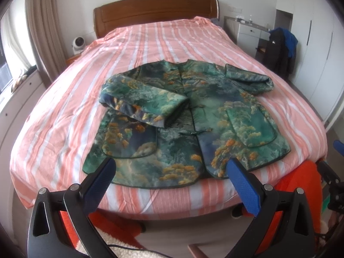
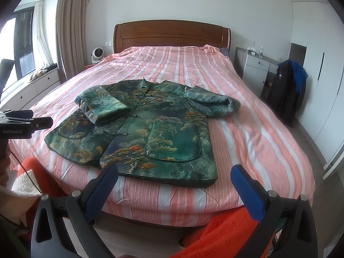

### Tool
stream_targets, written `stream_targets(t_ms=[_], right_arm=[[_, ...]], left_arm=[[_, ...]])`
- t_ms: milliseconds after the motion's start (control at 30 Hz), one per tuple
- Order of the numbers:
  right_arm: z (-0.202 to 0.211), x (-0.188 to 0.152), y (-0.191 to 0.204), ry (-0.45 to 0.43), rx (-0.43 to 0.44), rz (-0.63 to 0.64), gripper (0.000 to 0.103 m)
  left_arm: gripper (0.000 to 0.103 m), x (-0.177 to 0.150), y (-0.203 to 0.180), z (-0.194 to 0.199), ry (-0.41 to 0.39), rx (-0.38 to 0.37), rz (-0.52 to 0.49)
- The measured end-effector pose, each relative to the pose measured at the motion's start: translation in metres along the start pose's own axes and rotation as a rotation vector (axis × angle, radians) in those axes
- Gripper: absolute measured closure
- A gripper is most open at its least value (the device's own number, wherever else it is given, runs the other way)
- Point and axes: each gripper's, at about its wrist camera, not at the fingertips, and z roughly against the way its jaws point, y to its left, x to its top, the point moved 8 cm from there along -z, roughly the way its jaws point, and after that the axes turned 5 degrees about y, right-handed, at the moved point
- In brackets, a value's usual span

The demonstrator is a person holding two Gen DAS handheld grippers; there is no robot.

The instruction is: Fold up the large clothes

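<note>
Green patterned padded jacket (image 1: 189, 116) flat on pink-striped bed (image 1: 150, 43), one sleeve folded across.
Left tool (image 1: 171, 169) and right tool (image 2: 174, 175) both wide open, empty.

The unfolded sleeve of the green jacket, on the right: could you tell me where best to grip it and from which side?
Probably grip the unfolded sleeve at its open cuff end, coming in from the bed's right side with the open right gripper. The sleeve sticks out sideways past the jacket body, so the cuff is free, while the other sleeve already lies folded across the front.
</note>
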Motion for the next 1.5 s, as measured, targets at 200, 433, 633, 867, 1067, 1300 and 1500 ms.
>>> stream_targets(t_ms=[200,433,633,867,1067,1300,1500], right_arm=[[-0.003,0.000,-0.003,0.008,-0.003,-0.014,0.000],[-0.004,-0.001,-0.004,0.011,-0.005,-0.019,0.000],[-0.004,0.000,-0.005,0.008,-0.007,-0.022,0.000],[0.002,0.002,-0.016,-0.020,-0.032,-0.048,0.000],[0.004,0.009,-0.021,-0.041,-0.066,-0.050,0.000],[0.000,0.016,-0.014,-0.026,-0.083,-0.022,0.000],[0.004,0.018,-0.001,-0.050,-0.074,0.020,0.000]], left_arm=[[0.000,-0.001,-0.004,-0.001,0.006,-0.007,-0.004],[0.000,-0.002,-0.005,0.000,-0.001,-0.006,-0.008],[0.000,-0.002,-0.006,0.001,-0.010,0.001,-0.023],[0.000,-0.002,-0.003,0.005,-0.026,0.004,-0.005],[0.000,-0.005,0.006,0.005,-0.022,0.003,0.022],[0.000,-0.010,0.016,0.007,-0.029,-0.003,0.037],[0.000,-0.008,0.012,0.007,-0.024,0.000,0.031]])
